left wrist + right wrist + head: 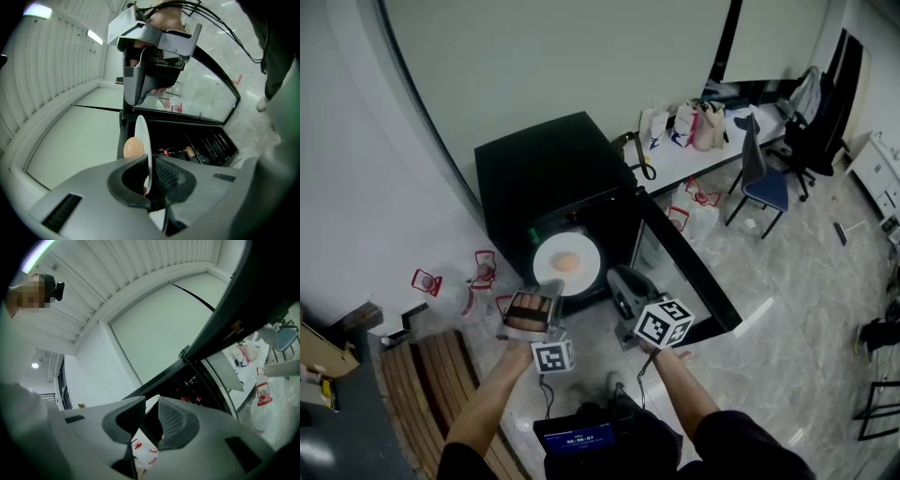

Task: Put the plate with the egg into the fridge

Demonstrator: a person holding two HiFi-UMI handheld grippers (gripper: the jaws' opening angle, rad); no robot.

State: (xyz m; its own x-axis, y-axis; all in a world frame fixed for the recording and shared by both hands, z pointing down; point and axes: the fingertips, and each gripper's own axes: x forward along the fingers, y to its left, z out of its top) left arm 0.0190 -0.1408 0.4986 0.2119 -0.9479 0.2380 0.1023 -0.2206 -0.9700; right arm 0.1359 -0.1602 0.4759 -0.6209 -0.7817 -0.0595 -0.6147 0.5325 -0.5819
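Nearest the lens, low in the head view: a dark box with a lit screen [577, 436] at the person's waist, two bare forearms reaching forward above it. On the left forearm's end, the left gripper [551, 287], marker cube at its back. Clamps its jaws on the near rim of the white plate [546, 253]; in the left gripper view, shows that rim edge-on and pinched between the pads. Carries the egg [566, 262] near the plate's middle, with the plate level and off the ground at the open front of the black fridge [553, 169]; whether past the threshold or on a shelf, cannot tell. To the right, the right gripper [621, 281], just beside the plate's right edge and apart from it. Shows, in the right gripper view, jaws a little apart with nothing between the pads, only the plate's white edge and the dark fridge interior beyond the gap. Further right, the glass door [694, 272], swung wide open, with bottles [187, 151] in its inner racks. Beside the fridge on the floor, red-and-white bags [478, 272]. Well apart, a blue chair [761, 183] at a white table [712, 155].
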